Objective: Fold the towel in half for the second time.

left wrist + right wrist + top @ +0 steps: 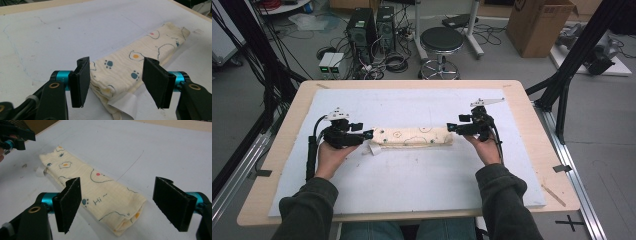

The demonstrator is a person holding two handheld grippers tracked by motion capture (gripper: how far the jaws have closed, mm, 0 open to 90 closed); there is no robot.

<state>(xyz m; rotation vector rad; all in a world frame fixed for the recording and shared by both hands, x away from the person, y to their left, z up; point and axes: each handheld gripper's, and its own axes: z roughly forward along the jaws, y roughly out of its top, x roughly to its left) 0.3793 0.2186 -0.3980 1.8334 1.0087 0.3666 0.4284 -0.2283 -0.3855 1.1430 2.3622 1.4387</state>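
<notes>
Light wooden bench (277, 165) topped with a white mat (412, 175). Grey floor (492, 70) behind it, cluttered. Round black stool (441, 40) on a chrome base just past the far edge. Two black computer towers (372, 27) to its left, loose cables (394, 62) around them, a small white box with green lights (331, 64) nearby. Open cardboard box (539, 25) at far right. Black frame struts (577, 55) on the right side, dark cable bundles (257, 65) at left. Even indoor light.
</notes>
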